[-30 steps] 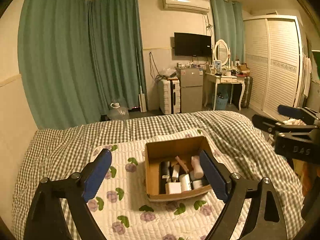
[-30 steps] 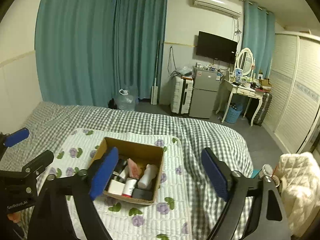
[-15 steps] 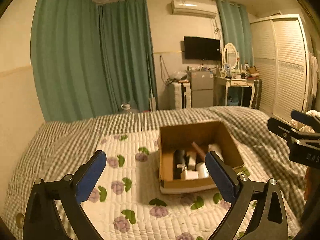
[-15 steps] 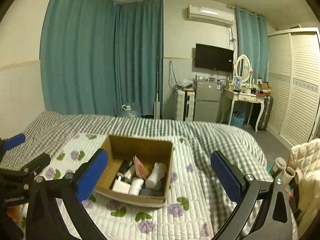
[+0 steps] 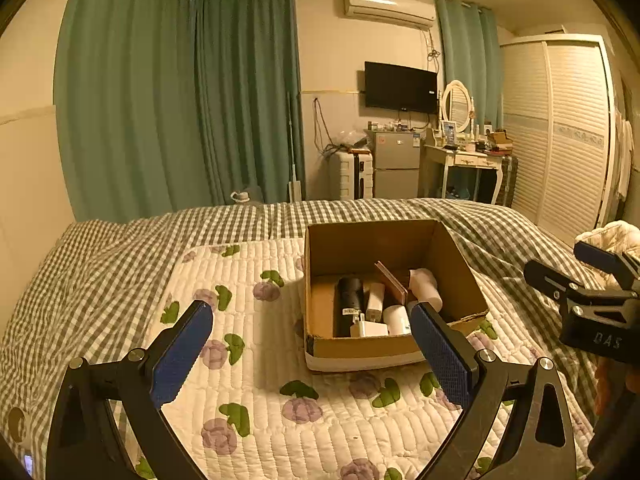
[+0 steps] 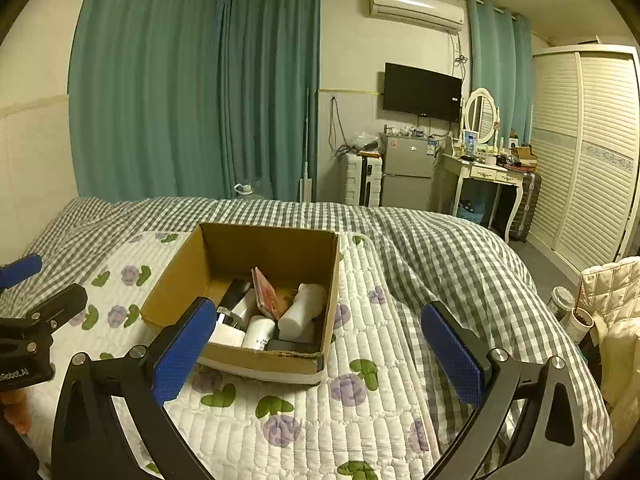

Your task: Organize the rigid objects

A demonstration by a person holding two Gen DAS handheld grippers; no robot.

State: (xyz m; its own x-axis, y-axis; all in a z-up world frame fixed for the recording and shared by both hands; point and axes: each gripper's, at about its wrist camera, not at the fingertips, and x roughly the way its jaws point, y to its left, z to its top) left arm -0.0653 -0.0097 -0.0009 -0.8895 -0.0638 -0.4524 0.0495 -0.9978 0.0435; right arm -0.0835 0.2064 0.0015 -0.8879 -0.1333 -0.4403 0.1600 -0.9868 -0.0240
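An open cardboard box sits on a floral quilted mat on the bed; it also shows in the right wrist view. Inside lie a black cylinder, a white bottle, a reddish flat pack, a white jar and small white boxes. My left gripper is open and empty, just short of the box's near wall. My right gripper is open and empty, near the box's front right corner. Each gripper shows at the edge of the other's view.
The quilted mat lies on a green checked bedspread. Beyond the bed stand a small fridge, a dressing table, a wardrobe and curtains. A cream jacket and cups are at the right.
Both grippers have dropped lower and moved closer to the box, which now looks larger in both views. Both stay open and empty.
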